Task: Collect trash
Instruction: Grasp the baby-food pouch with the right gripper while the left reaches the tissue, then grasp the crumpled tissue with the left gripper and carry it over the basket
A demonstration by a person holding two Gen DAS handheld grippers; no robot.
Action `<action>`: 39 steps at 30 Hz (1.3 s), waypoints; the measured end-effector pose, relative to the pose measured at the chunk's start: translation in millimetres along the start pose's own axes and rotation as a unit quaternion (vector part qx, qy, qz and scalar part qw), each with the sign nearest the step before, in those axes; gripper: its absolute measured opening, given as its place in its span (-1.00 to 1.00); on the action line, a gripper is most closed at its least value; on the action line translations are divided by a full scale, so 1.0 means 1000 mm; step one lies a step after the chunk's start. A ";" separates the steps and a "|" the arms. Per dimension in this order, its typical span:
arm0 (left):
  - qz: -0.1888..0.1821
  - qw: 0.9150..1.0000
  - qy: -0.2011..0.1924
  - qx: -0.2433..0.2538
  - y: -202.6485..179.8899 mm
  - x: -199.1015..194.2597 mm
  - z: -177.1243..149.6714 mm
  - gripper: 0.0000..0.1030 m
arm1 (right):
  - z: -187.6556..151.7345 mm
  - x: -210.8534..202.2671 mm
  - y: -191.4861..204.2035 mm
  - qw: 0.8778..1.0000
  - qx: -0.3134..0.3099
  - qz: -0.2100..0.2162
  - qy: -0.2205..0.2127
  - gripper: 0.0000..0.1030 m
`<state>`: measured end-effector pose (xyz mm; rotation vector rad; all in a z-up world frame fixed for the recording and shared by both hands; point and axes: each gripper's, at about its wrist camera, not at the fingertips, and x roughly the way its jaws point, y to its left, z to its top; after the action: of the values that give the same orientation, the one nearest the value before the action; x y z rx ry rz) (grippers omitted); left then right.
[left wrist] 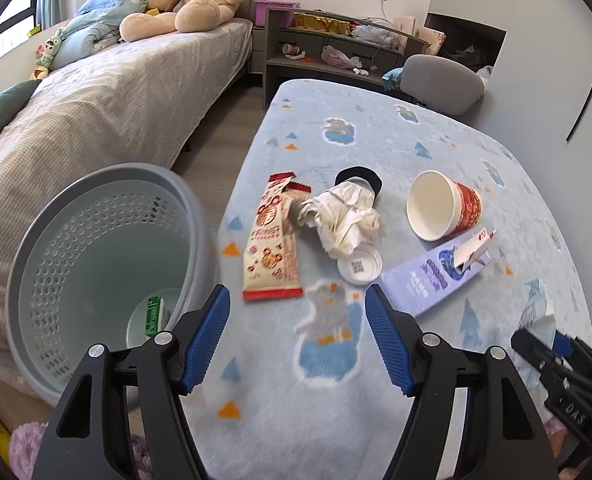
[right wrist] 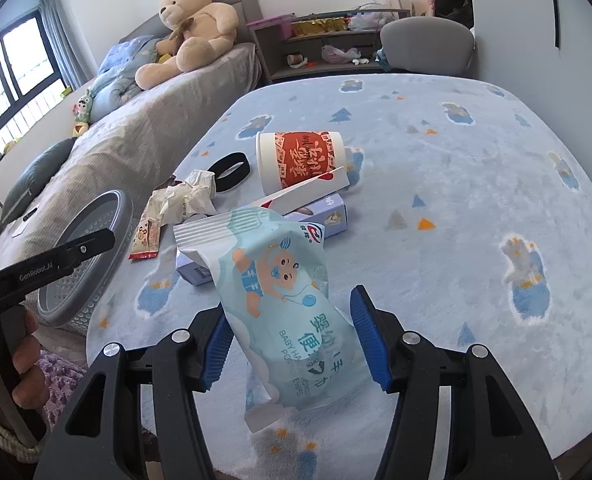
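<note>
- The left gripper (left wrist: 297, 334), black-armed with blue ribbed pads, is spread wide with nothing between its fingers, hovering over the near part of the pale blue fleece table cover (left wrist: 436, 152) printed with bears and triangles.
- The right gripper (right wrist: 291, 334) is spread too; the light blue baby-wipes pouch (right wrist: 284, 288) stands up between its fingers, but whether either pad presses it I cannot tell.
- Just left of the left gripper, beside the table edge, is the round grey perforated plastic waste basket (left wrist: 96, 264), tilted toward the camera, with a green-and-white wrapper (left wrist: 155, 316) lying at its bottom.
- Just beyond the left gripper lies the cream-and-red snack wrapper (left wrist: 274, 240), long side pointing away; touching its right edge is the crumpled white paper wad (left wrist: 344, 216), with a black elastic band (left wrist: 360, 178) at its far side.
- A small round white lid (left wrist: 359, 267) sits at the wad's near edge.
- Right of the lid lies the flat lavender cardboard box (left wrist: 436, 276), one end flap open.
- Beyond the box, the red-and-white paper cup (left wrist: 444, 204) lies on its side, mouth facing left.
- Far left, a beige teddy bear (right wrist: 194, 20) sits on the grey bed (left wrist: 96, 120).
</note>
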<state>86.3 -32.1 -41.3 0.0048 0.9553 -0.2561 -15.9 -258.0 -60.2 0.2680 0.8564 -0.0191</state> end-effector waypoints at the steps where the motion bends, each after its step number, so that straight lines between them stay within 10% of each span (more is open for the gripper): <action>1: 0.000 1.000 0.002 0.000 -0.002 0.004 0.004 0.31 | 0.001 0.001 -0.002 1.000 0.001 0.001 0.000 0.07; 28: -0.007 0.999 0.041 0.031 -0.046 0.096 0.061 0.34 | -0.001 0.013 -0.034 0.999 0.041 0.030 0.002 0.07; 39: -0.030 0.998 0.036 0.046 -0.054 0.082 0.051 -0.43 | -0.001 0.011 -0.034 0.999 0.042 0.031 -0.001 0.07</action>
<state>160.7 -107.9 -72.4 0.0703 1.0159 -0.3571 -13.4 -289.6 -76.6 0.3735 0.8467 0.0014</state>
